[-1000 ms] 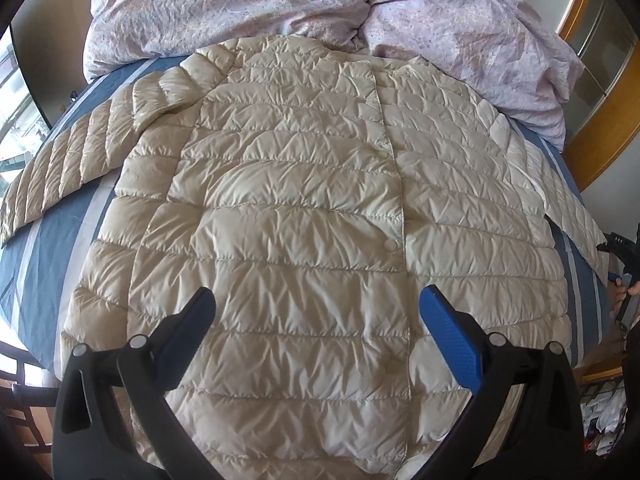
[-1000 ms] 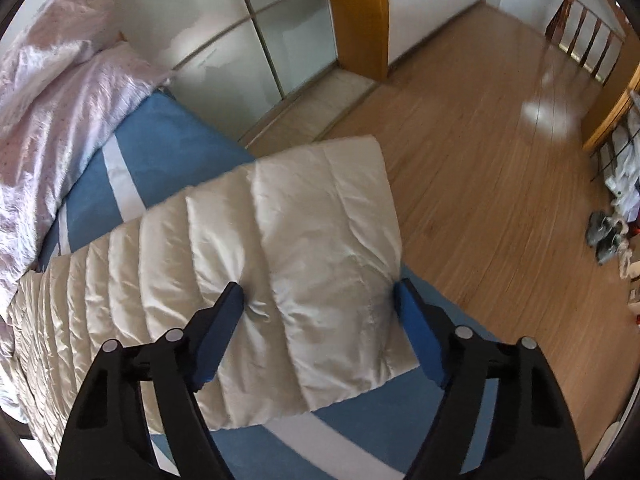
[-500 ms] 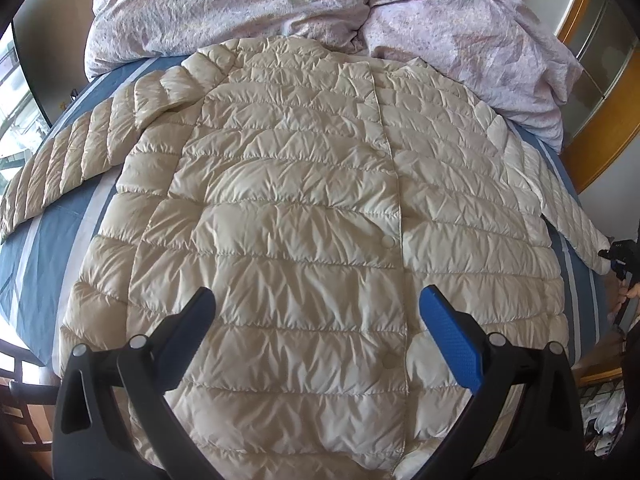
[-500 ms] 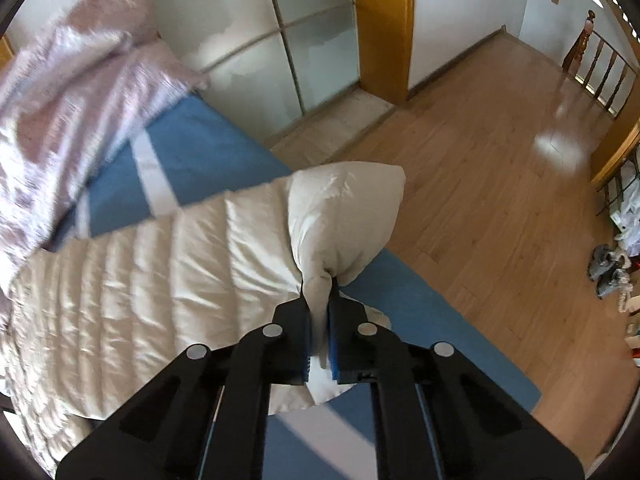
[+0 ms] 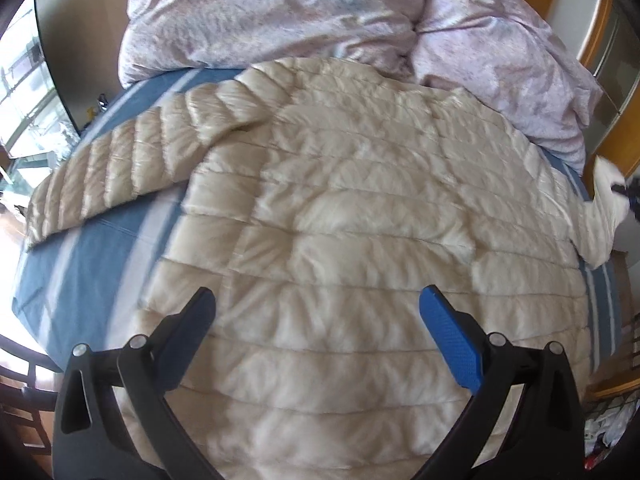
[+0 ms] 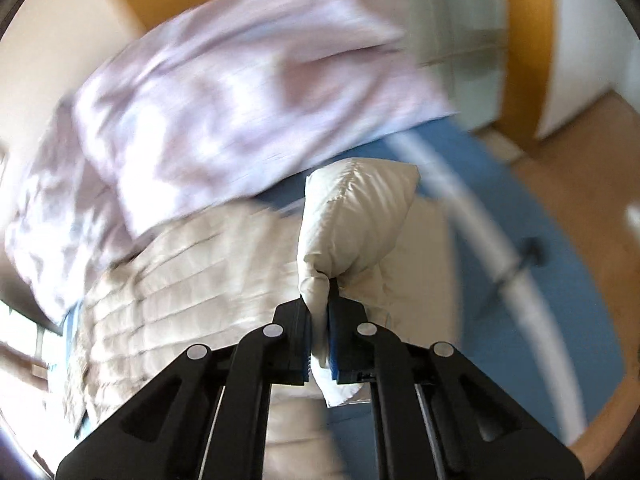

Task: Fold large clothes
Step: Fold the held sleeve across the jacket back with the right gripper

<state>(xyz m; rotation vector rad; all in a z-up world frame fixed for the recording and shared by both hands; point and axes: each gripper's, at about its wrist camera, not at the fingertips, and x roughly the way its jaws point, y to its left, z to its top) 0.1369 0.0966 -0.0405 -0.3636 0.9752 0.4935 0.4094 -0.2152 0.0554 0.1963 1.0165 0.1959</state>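
Your right gripper has clamped the jacket cuff, lifting it inward; left gripper gapes wide, empty, above the hem; sleeve fold begun.

Left hand-held gripper agape, right clamped.

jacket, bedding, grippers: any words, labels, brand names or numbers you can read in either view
None: no legible text in either view.
Cream quilted jacket: no visible tag, logo or print; only stitching shows.
Lilac patterned duvet: a pattern, no lettering.
Blue striped sheet: plain stripes.
Left gripper and right gripper: no markings seen.
The right wrist view is motion-blurred, so small print there could not be read anyway.
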